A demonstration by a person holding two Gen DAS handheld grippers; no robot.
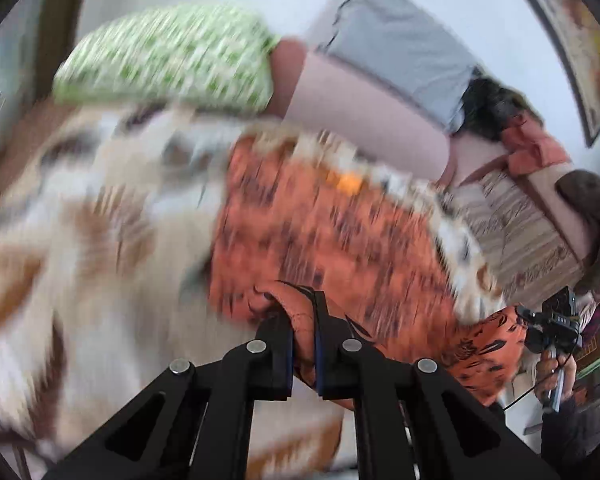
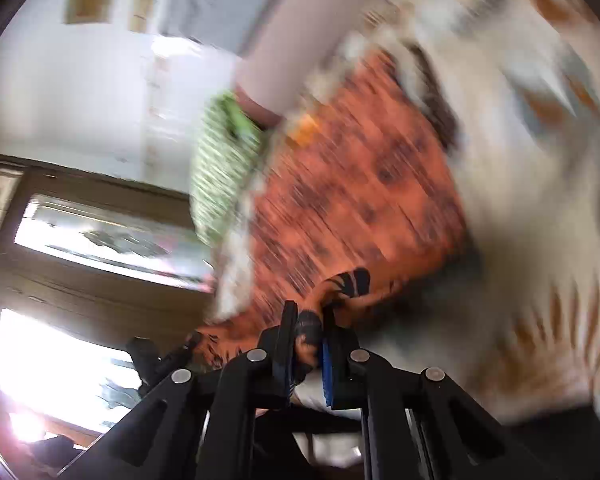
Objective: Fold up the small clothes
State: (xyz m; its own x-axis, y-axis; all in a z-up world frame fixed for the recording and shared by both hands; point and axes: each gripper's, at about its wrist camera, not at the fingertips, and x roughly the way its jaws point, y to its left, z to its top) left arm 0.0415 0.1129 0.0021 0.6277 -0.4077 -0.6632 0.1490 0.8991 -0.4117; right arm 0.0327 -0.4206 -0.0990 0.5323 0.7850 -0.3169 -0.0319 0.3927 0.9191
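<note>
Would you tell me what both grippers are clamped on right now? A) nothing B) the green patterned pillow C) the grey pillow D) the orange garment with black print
D: the left gripper and the right gripper each pinch a bunched edge of the orange garment.

Each camera sat just behind its own gripper, looking along the fingers and slightly down, very close to the orange patterned garment (image 1: 320,232). Both views were motion-blurred and shared that garment, the patterned bedspread (image 1: 80,240) and the green pillow (image 1: 168,56).
</note>
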